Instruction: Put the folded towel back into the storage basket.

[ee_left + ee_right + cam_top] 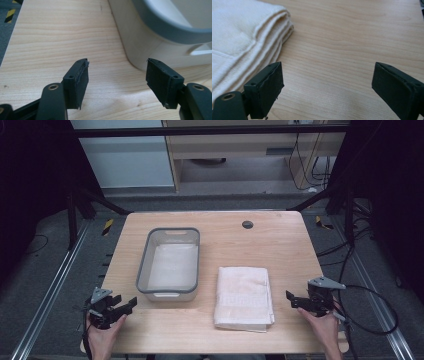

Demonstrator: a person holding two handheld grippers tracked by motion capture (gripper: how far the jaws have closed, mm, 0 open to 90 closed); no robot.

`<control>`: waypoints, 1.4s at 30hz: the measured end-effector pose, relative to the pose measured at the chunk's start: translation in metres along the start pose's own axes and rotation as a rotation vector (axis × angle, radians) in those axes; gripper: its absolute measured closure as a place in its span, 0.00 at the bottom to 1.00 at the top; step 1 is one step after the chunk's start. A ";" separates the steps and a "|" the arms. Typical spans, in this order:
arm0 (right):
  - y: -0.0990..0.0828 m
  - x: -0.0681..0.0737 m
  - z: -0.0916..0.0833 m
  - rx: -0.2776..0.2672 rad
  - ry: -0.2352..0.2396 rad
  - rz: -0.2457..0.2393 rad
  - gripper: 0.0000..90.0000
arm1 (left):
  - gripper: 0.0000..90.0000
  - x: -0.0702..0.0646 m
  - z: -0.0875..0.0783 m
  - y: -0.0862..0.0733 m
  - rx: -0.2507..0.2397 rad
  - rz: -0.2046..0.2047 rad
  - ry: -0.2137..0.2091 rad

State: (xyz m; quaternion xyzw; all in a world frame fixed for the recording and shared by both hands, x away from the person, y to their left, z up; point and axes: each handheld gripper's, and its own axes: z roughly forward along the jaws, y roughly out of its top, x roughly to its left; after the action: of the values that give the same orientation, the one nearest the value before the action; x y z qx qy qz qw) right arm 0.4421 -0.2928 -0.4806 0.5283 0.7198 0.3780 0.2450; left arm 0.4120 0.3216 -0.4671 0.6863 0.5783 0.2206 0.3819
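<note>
**Both grippers spread and empty at the near corners of the table**

At the near left corner of the wooden table (280, 240), the left gripper (124, 307) is held in the person's left hand (102, 340), its jaws spread apart with nothing between them. In the left gripper view (117, 72) they frame bare wood, with the corner of the tub just beyond the right jaw.

Right of it, toward the middle, stands a rectangular plastic tub (170, 292), pale-walled with a grey rim and a cut-out handle at each short end; its long side runs near to far.

Just beside the tub on the right lies a folded cream towel (243, 296), a neat rectangle in several layers, its stacked folded edges clear in the right gripper view (242, 37). It lies flat, nearer the near edge than the far one.

At the near right, the right gripper (291, 300), in the right hand (325, 332), points left toward the towel, apart from it. Its jaws stand wide and empty (327, 85).
</note>
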 end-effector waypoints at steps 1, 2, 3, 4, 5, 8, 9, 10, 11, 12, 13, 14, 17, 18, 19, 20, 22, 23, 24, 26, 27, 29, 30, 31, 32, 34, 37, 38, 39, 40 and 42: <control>0.000 0.000 -0.002 -0.012 0.000 -0.002 0.13 | 0.39 -0.002 -0.002 0.000 -0.009 0.007 0.001; 0.000 0.001 -0.004 -0.022 0.005 0.000 0.13 | 0.39 -0.004 -0.003 0.001 -0.015 0.012 0.003; 0.001 0.002 -0.006 -0.031 0.008 0.003 0.13 | 0.38 -0.004 -0.003 0.001 -0.015 0.012 0.003; 0.001 0.004 -0.008 -0.040 0.009 0.003 0.13 | 0.37 -0.008 -0.006 0.001 -0.020 0.015 0.011; 0.002 0.005 -0.009 -0.044 0.011 0.010 0.13 | 0.36 -0.008 -0.006 0.001 -0.020 0.015 0.011; 0.003 0.007 -0.012 -0.064 0.012 -0.001 0.12 | 0.34 -0.011 -0.009 0.001 -0.036 0.008 0.012; 0.004 0.008 -0.012 -0.069 0.017 -0.004 0.12 | 0.33 -0.012 -0.012 0.002 -0.054 0.000 0.006; 0.004 0.009 -0.013 -0.071 0.024 0.000 0.12 | 0.33 -0.012 -0.012 0.002 -0.054 0.000 0.006; 0.005 0.009 -0.014 -0.076 0.023 -0.004 0.12 | 0.33 -0.014 -0.016 0.003 -0.076 0.003 0.003; 0.006 0.009 -0.014 -0.079 0.027 -0.009 0.12 | 0.33 -0.015 -0.017 0.003 -0.084 0.003 0.002; 0.006 0.011 -0.015 -0.079 0.035 0.000 0.12 | 0.33 -0.016 -0.018 0.004 -0.096 0.007 0.002; 0.007 0.011 -0.016 -0.084 0.036 -0.005 0.13 | 0.32 -0.017 -0.019 0.004 -0.103 0.010 0.002; 0.008 0.013 -0.018 -0.096 0.051 0.001 0.13 | 0.31 -0.020 -0.022 0.005 -0.123 0.014 -0.006; 0.008 0.013 -0.018 -0.099 0.050 -0.002 0.14 | 0.31 -0.021 -0.022 0.005 -0.129 0.014 -0.012; 0.008 0.013 -0.018 -0.099 0.052 -0.003 0.14 | 0.30 -0.022 -0.023 0.006 -0.132 0.016 -0.013; 0.008 0.014 -0.019 -0.099 0.051 -0.003 0.14 | 0.30 -0.024 -0.023 0.006 -0.132 0.024 -0.016; 0.009 0.014 -0.019 -0.101 0.042 -0.014 0.14 | 0.29 -0.027 -0.024 0.007 -0.136 0.034 -0.021; 0.010 0.014 -0.019 -0.105 0.037 -0.013 0.14 | 0.29 -0.029 -0.024 0.008 -0.137 0.046 -0.025; 0.011 0.014 -0.019 -0.107 0.038 -0.007 0.14 | 0.29 -0.031 -0.024 0.009 -0.140 0.053 -0.028; 0.013 0.015 -0.020 -0.112 0.041 -0.006 0.13 | 0.28 -0.034 -0.024 0.010 -0.144 0.059 -0.036; 0.013 0.015 -0.020 -0.112 0.041 -0.006 0.13 | 0.28 -0.034 -0.024 0.010 -0.144 0.059 -0.036; 0.015 0.016 -0.022 -0.124 0.048 -0.002 0.13 | 0.28 -0.039 -0.024 0.013 -0.142 0.074 -0.046; 0.015 0.016 -0.023 -0.128 0.052 -0.002 0.13 | 0.28 -0.040 -0.024 0.013 -0.143 0.076 -0.048; 0.016 0.016 -0.023 -0.127 0.055 0.003 0.14 | 0.28 -0.041 -0.024 0.014 -0.144 0.076 -0.051; 0.016 0.016 -0.023 -0.126 0.059 -0.001 0.14 | 0.27 -0.043 -0.024 0.015 -0.146 0.076 -0.060; 0.017 0.016 -0.023 -0.126 0.064 0.005 0.14 | 0.27 -0.045 -0.024 0.016 -0.150 0.077 -0.061; 0.020 0.018 -0.024 -0.133 0.071 -0.001 0.15 | 0.27 -0.052 -0.024 0.019 -0.151 0.090 -0.076; 0.021 0.018 -0.024 -0.136 0.075 0.000 0.16 | 0.27 -0.053 -0.023 0.020 -0.150 0.094 -0.081; 0.022 0.019 -0.024 -0.141 0.084 -0.001 0.16 | 0.27 -0.055 -0.023 0.021 -0.150 0.097 -0.088; 0.023 0.020 -0.024 -0.143 0.085 -0.003 0.17 | 0.27 -0.057 -0.023 0.023 -0.154 0.101 -0.092; 0.025 0.021 -0.023 -0.143 0.084 -0.013 0.17 | 0.27 -0.062 -0.023 0.026 -0.157 0.113 -0.098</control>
State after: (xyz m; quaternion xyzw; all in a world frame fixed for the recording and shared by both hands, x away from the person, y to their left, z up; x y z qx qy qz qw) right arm 0.4325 -0.2761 -0.4455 0.4885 0.7039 0.4488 0.2539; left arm 0.3971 0.2670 -0.4244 0.6960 0.5001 0.2524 0.4492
